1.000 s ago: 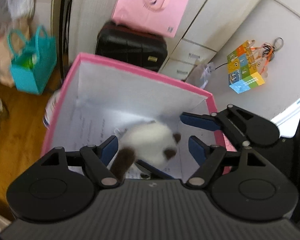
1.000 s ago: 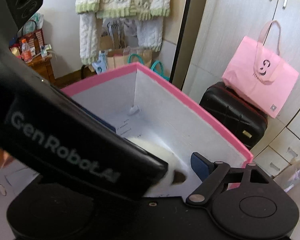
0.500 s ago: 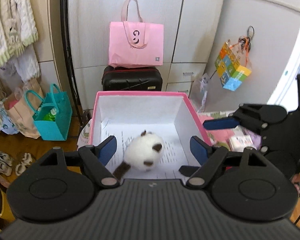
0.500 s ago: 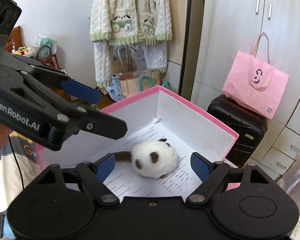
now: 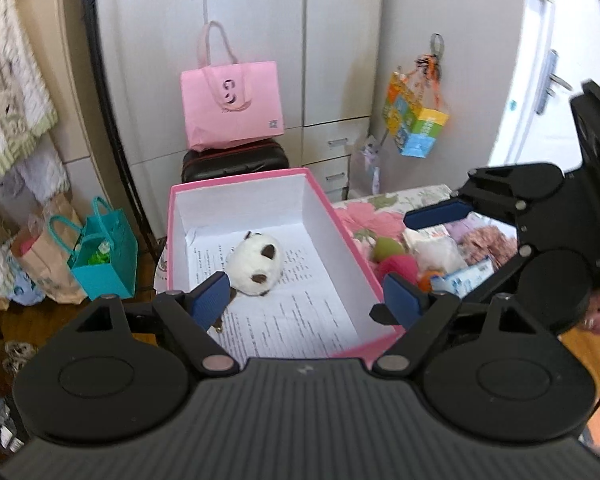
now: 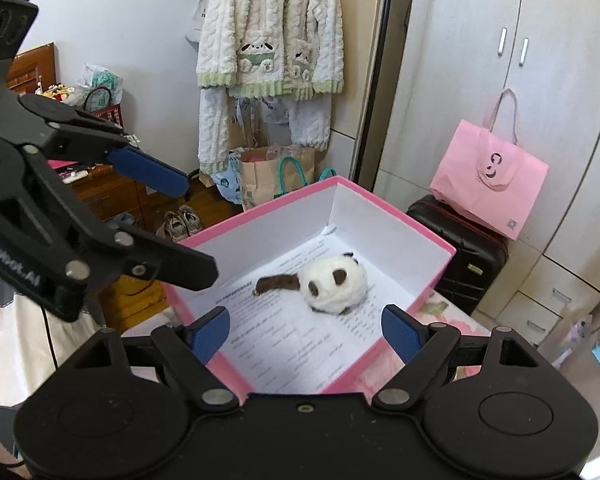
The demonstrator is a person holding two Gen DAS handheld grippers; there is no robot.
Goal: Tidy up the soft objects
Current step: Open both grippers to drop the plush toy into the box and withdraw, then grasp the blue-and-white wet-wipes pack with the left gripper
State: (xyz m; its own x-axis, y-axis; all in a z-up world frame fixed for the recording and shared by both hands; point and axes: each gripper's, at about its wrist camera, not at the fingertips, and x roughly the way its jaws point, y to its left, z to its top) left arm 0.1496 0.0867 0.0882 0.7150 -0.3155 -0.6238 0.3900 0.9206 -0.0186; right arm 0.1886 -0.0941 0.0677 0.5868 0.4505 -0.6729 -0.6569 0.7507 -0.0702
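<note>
A pink box [image 5: 352, 236] [image 6: 440, 276] with white walls has printed paper on its floor. On that paper lies a white plush toy [image 5: 256, 266] [image 6: 336, 284] with brown patches and a brown tail, touched by neither gripper. My left gripper [image 5: 305, 300] [image 6: 200, 232] hovers above the box's near end, its jaws opening with nothing between them. My right gripper [image 6: 306, 334] [image 5: 392, 266] stands open and empty over the box's near corner. A pile of soft things [image 5: 396, 258] in green, pink and white rests on a floral cloth to the right of the box.
Behind the box a pink tote bag [image 5: 232, 108] sits on a black suitcase [image 5: 236, 162] against grey cupboards. A teal bag [image 5: 104, 256] and paper bags stand on the wooden floor to the left. A fluffy cardigan [image 6: 272, 28] hangs on the wall.
Both grippers have risen and drawn back out of the box. The plush toy stays on the box floor. The left gripper rolled level and its jaws stand wider.
</note>
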